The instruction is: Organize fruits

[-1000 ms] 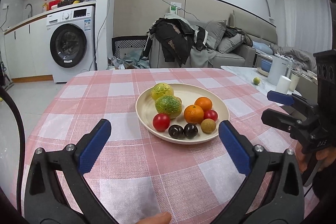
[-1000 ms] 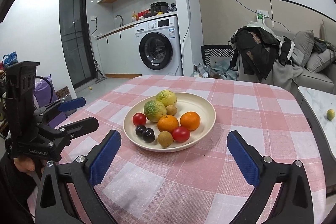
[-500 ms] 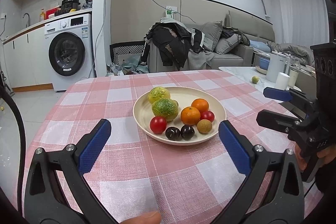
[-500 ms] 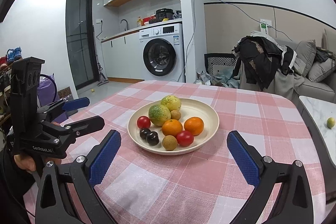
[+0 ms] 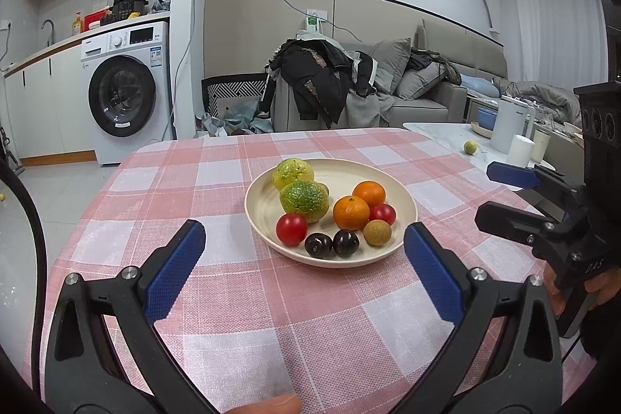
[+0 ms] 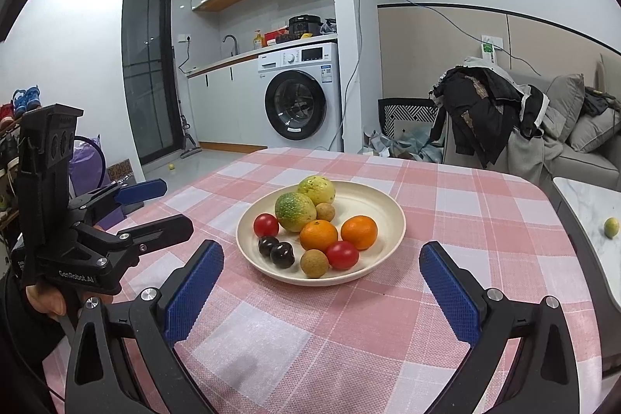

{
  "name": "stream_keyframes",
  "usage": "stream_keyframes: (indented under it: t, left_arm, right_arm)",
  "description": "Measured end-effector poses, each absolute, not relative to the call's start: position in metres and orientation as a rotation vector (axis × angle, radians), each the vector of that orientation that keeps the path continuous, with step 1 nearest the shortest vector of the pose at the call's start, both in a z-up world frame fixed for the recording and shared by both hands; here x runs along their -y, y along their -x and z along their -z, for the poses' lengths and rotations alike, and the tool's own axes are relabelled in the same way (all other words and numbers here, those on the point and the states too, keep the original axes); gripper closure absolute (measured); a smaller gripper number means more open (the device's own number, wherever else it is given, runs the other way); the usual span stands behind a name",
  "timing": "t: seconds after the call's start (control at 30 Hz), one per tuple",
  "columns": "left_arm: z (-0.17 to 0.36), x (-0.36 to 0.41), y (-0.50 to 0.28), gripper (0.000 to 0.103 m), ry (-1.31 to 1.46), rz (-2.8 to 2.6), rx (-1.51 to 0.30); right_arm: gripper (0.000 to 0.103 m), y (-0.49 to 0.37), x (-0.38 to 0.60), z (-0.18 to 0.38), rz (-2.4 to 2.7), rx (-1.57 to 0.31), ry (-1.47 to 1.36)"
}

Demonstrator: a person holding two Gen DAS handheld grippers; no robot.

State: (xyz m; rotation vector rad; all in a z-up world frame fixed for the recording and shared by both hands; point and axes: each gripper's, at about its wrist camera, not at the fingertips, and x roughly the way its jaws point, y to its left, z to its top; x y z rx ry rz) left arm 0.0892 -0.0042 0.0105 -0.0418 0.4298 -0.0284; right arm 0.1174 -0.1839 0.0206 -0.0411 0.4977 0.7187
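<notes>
White walls enclose a washing machine (image 6: pixel 298 98), grey sofa (image 5: pixel 423 92) and tiled floor (image 5: pixel 46 181).

The tablecloth (image 5: pixel 233 297) has pink and white squares. In the middle of the frame sits a cream plate (image 5: pixel 403 204). On it are two orange oranges (image 5: pixel 351 212), two red tomatoes (image 5: pixel 291 229), two bumpy green-and-yellow fruits (image 5: pixel 304 196), two dark, nearly black plums (image 5: pixel 345 242) and a tan longan (image 5: pixel 376 232). At the bottom, both grippers are black with blue pads (image 6: pixel 194 291).

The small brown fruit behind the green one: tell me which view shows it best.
Right wrist view: the small brown fruit shows whole beside the green fruit. In the left wrist view only a sliver peeks from behind.
</notes>
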Motion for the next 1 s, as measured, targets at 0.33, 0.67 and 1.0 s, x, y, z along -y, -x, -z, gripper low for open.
stream_keyframes:
  t: [0.33,0.67,1.0]
  left_arm:
    - [-0.0099,0.0052,-0.0904,0.001,0.041,0.03,-0.432]
    - [-0.0103,0.0048,-0.0901,0.001,0.042,0.03,-0.429]
    - [-0.0105,0.0036,-0.0903,0.001,0.041,0.028,-0.431]
  right_arm:
    - [0.0,-0.1176,0.1845,-0.0202,-0.717,-0.498,0.038]
    - [0.0,-0.117,0.1851,-0.0199,-0.716,-0.499,0.038]
    - [0.0,-0.1177,0.1859,-0.0199,-0.714,-0.5,0.037]
